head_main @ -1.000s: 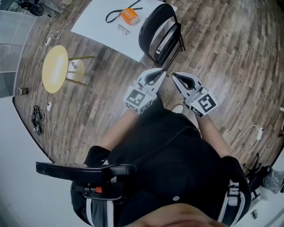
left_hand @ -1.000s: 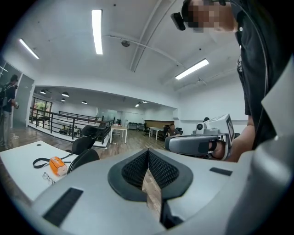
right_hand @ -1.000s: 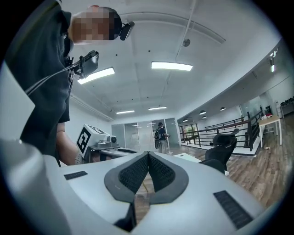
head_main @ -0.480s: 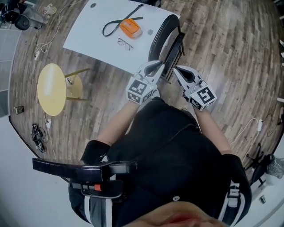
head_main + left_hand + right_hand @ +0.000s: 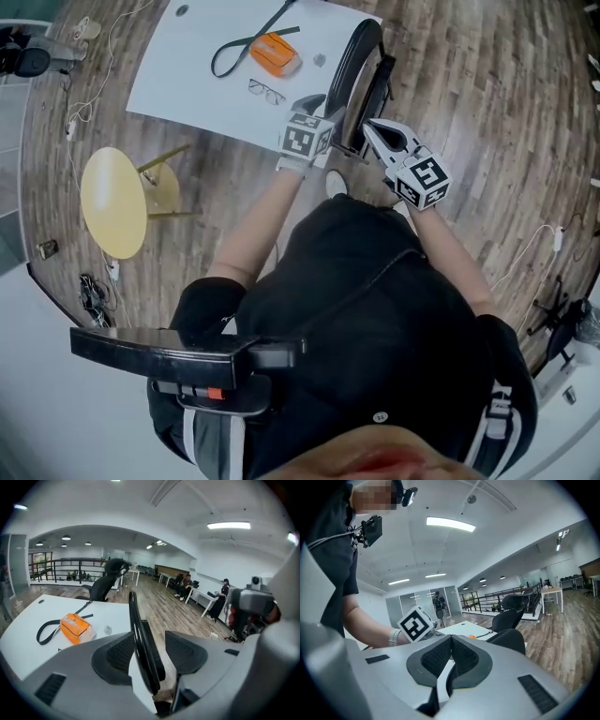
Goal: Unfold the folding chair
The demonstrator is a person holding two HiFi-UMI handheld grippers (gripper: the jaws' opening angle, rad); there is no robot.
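Folding chair [image 5: 352,77]: folded flat, stood on edge on the wood floor [image 5: 469,103] against the white table [image 5: 202,89]; long axis is seen upright, thin edge turned toward the person.
Left gripper [image 5: 148,653]: jaws just opened, chair's rim set between them, not clamped.
Right gripper [image 5: 451,644]: jaws closed together, nothing held, just beside the chair.

black folding chair [image 5: 349,70], folded flat, standing upright

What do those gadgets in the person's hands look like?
The left gripper and right gripper are light grey shells, each with two dark ribbed jaws and a white cube of black square markers. The person wears a black short-sleeved top.
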